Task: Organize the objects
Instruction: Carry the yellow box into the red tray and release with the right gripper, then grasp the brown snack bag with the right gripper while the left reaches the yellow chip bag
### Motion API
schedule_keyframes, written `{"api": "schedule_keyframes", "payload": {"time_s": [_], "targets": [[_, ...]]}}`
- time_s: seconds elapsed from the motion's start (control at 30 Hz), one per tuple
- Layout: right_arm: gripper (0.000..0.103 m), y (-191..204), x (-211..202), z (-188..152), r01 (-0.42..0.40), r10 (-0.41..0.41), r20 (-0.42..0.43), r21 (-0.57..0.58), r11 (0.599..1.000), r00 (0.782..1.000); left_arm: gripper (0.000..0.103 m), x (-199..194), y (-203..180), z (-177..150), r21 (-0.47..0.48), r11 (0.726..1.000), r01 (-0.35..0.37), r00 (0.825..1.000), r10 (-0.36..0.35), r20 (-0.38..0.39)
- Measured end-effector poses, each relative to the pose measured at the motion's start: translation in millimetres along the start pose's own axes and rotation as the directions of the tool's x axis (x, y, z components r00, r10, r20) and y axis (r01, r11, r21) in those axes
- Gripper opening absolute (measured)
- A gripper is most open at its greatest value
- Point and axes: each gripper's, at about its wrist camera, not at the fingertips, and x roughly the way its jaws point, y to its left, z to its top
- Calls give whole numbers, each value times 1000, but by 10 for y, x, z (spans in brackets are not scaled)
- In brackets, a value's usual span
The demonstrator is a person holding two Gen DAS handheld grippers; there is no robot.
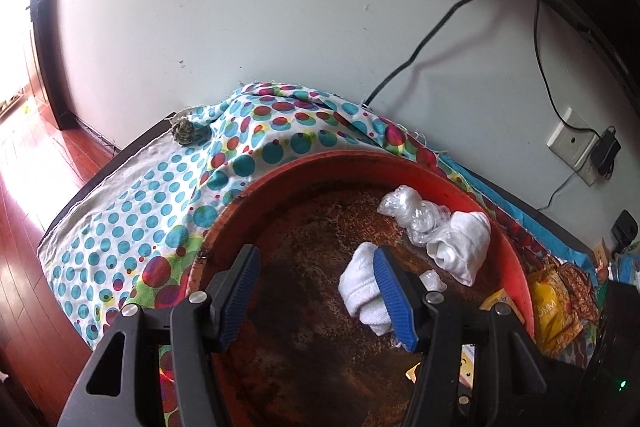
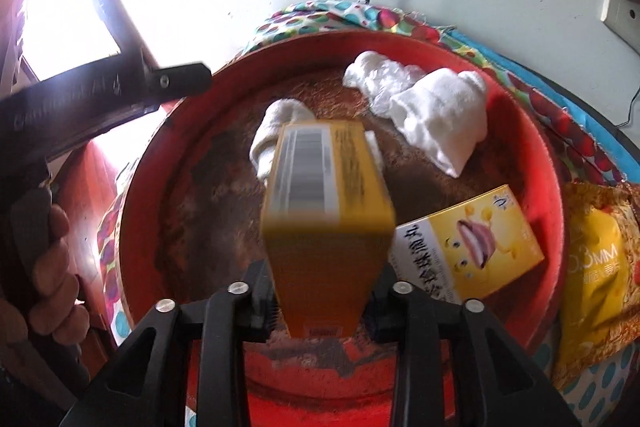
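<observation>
The right tool [image 2: 320, 311] has an orange box [image 2: 326, 203] between its jaws at lower centre, above the red tray [image 2: 536, 155]; whether the pads still press it is unclear. The left tool [image 1: 316, 291] stands released, empty, over the tray.

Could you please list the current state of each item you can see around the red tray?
left gripper: open, empty, over the tray
right gripper: orange box between its jaws
orange box: blurred, above the tray
red tray: on the dotted cloth
cartoon box: lying flat in the tray
two white towels: rolled, in the tray
clear plastic wrap: crumpled, in the tray
yellow snack bag: outside the tray
</observation>
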Motion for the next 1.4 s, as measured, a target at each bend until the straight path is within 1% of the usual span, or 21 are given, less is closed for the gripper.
{"api": "schedule_keyframes", "payload": {"time_s": [0.17, 0.3, 0.37, 0.43, 0.47, 0.53, 0.6, 0.63, 0.7, 0.73, 0.77, 0.8, 0.83, 0.93, 0.97, 1.03, 1.07, 1.17, 1.23, 1.27, 1.4], "targets": [[41, -45, -129, -22, 10, -9, 29, -14, 1000, 1000, 61, 7, -99, -22, 37, 999, 22, 1000, -21, -12], [43, -102, -362, -113, 0, 2, 80, -25, 1000, 997, 61, -22, -201, -40, 65, 997, 48, 999, -47, -11], [47, -124, -488, -156, 1, 2, 100, -31, 1000, 995, 60, -44, -279, -53, 82, 995, 57, 998, -57, -7], [55, -170, -629, -204, 16, -12, 132, -32, 999, 991, 61, -64, -368, -69, 106, 992, 73, 997, -72, -8], [56, -220, -716, -238, 10, -6, 151, -26, 1000, 988, 61, -71, -407, -75, 118, 990, 78, 997, -78, -9], [57, -293, -857, -297, 56, -52, 177, -21, 998, 983, 61, -96, -483, -90, 135, 987, 88, 996, -88, -7], [57, -372, -1031, -376, 161, -150, 229, -29, 987, 962, 61, -122, -572, -107, 146, 983, 110, 994, -109, -12], [57, -408, -1114, -416, 227, -210, 260, -35, 973, 943, 60, -140, -620, -118, 154, 980, 126, 992, -125, -18], [57, -507, -1282, -506, 372, -337, 322, -51, 927, 885, 61, -208, -758, -142, 188, 970, 154, 988, -153, -22], [57, -569, -1337, -541, 452, -405, 346, -63, 890, 846, 61, -245, -827, -156, 204, 965, 162, 987, -161, -20], [58, -618, -1354, -562, 505, -451, 354, -73, 860, 819, 60, -294, -915, -174, 223, 959, 173, 985, -174, -18], [58, -695, -1375, -578, 543, -485, 357, -79, 836, 798, 61, -344, -1009, -199, 240, 951, 194, 981, -195, -18], [58, -776, -1401, -581, 556, -499, 354, -75, 828, 791, 61, -384, -1097, -223, 254, 942, 220, 975, -221, -25], [56, -1103, -1372, -556, 548, -511, 300, -48, 835, 805, 61, -463, -1407, -343, 296, 900, 319, 948, -308, -83], [56, -1162, -1347, -560, 550, -516, 292, -43, 834, 805, 61, -475, -1527, -407, 312, 879, 361, 933, -343, -113], [56, -1264, -1294, -574, 548, -519, 273, -40, 835, 810, 61, -471, -1678, -502, 329, 853, 406, 914, -375, -156], [56, -1310, -1241, -572, 535, -507, 257, -48, 844, 823, 61, -455, -1763, -563, 339, 840, 424, 905, -385, -179], [57, -1407, -1074, -568, 536, -511, 219, -71, 841, 831, 61, -388, -1921, -690, 379, 824, 422, 906, -368, -209], [56, -1432, -1000, -560, 553, -526, 211, -93, 828, 823, 61, -345, -1981, -759, 408, 815, 412, 911, -350, -219], [56, -1455, -952, -537, 570, -544, 205, -99, 816, 814, 61, -330, -1987, -781, 419, 808, 415, 909, -351, -224], [56, -1582, -789, -462, 587, -563, 187, -114, 801, 805, 61, -283, -1984, -836, 422, 800, 427, 904, -358, -235]]}}
